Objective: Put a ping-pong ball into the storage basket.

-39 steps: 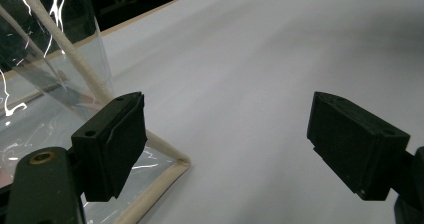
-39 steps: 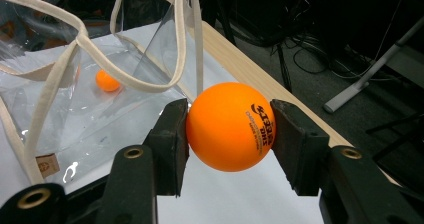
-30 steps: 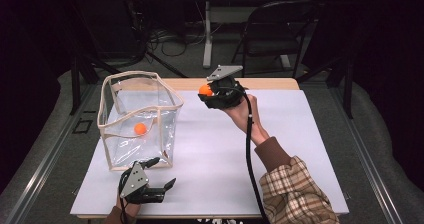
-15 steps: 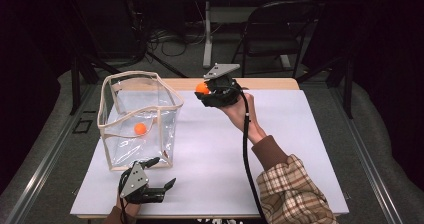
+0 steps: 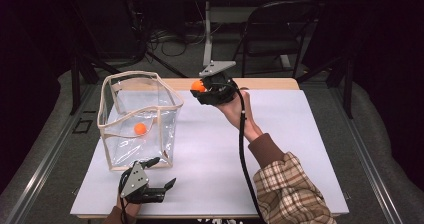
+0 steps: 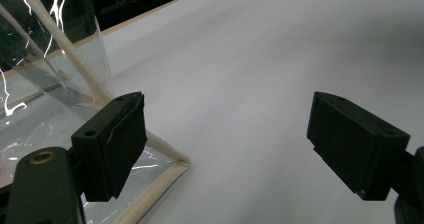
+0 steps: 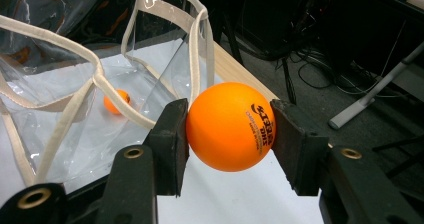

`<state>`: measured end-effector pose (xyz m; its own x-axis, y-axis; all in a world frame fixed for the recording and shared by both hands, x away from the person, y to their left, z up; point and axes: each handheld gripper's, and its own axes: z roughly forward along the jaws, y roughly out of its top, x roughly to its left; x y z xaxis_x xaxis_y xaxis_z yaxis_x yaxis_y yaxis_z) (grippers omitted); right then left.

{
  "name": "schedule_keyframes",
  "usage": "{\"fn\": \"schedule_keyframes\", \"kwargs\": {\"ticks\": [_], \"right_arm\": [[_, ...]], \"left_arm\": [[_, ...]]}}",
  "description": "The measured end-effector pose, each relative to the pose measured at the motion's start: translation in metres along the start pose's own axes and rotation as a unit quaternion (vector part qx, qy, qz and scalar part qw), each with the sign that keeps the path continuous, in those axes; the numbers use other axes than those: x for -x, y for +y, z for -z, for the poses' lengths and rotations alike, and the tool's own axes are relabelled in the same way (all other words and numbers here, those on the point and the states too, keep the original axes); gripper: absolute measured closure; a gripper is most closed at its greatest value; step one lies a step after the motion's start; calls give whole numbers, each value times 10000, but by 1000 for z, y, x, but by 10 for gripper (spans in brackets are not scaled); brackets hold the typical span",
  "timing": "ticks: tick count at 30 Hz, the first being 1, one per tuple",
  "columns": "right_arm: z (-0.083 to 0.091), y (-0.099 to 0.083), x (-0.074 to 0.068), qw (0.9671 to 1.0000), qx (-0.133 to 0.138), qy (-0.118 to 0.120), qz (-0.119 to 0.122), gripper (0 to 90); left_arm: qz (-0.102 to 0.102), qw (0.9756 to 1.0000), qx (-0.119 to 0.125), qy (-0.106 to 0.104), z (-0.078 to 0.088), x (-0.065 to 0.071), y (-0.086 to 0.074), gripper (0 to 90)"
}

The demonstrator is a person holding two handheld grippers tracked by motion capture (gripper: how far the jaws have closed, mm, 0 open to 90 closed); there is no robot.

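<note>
While the white-topped table [image 5: 300, 149] carries a clear plastic bin with cream fabric edging [image 5: 141, 119], one small orange ball [image 5: 140, 129] lies inside it. The right tongs [image 7: 229, 129] clench an orange table-tennis ball [image 7: 230, 126] aloft beside the bin's rim, seemingly bound for it; the left tongs [image 6: 227, 149] gape empty near the bin's corner.

From above, we are looking forward and down on the counter [image 5: 300, 149]; both close gripper views are sharing the clear bag [image 5: 142, 116].
</note>
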<state>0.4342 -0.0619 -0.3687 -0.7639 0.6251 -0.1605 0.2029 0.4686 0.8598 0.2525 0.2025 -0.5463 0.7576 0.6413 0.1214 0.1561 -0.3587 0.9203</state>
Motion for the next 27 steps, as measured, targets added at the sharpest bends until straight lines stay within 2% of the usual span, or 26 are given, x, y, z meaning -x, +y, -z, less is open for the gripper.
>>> {"fn": "schedule_keyframes", "kwargs": {"ticks": [12,27], "right_arm": [[-11,8,-7,9999,13,103,54,512],[-21,18,-13,9998,97,119,100,513]], "left_arm": [[4,10000,0,-19,0,0,0,159],[-5,10000,1,-13,0,0,0,159]]}}
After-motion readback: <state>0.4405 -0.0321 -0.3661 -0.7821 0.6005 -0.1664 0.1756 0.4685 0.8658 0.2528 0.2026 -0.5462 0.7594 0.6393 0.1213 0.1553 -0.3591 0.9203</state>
